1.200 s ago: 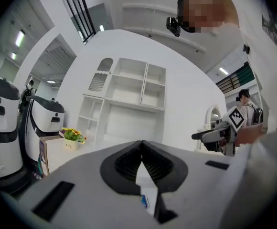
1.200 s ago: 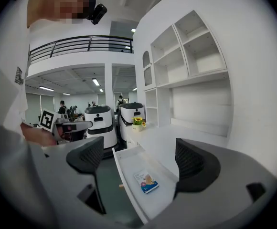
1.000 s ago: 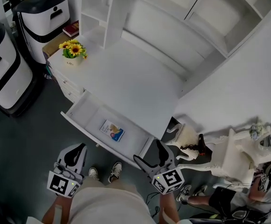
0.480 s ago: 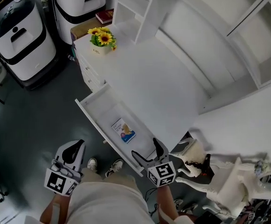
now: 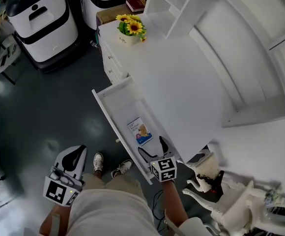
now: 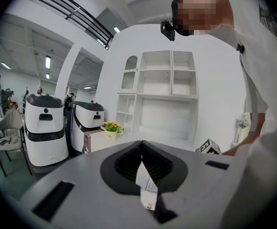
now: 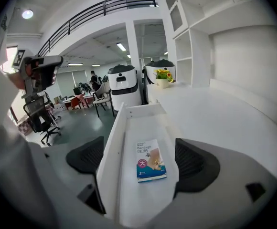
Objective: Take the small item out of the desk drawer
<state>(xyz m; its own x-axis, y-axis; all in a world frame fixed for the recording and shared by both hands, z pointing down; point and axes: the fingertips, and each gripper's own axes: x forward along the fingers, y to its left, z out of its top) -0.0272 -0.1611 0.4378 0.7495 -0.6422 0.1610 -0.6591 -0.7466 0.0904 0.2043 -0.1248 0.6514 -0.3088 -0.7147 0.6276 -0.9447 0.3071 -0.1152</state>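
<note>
Packet (image 7: 151, 160): a small flat rectangular pack. Its upper half is white, its lower band blue, with a pink disc and a tan picture on the face. The word "Bandage" is legible near the top; the finer print cannot be read. It lies face up and flat on the floor of the open drawer (image 5: 109, 118), alone there, nearer the person's end than the far end.

Right gripper (image 5: 150, 143): jaws spread wide and holding nothing. In the right gripper view the packet sits in the gap between the two pads, ahead of them and lower. One pad stands outside the drawer's front wall and the other on the desk side. No contact with the packet is seen. In the head view the fingertips hang just beside the packet's near edge.

Left gripper (image 5: 77, 152): jaws pressed together. A narrow white tag (image 6: 145, 189) lies along their seam, its print too small to read. This gripper is held well apart from the drawer, over the dark floor (image 5: 59, 112).

The drawer projects from a white desk (image 5: 182, 82). A sunflower pot (image 5: 128, 31) stands at the desk's far corner.
</note>
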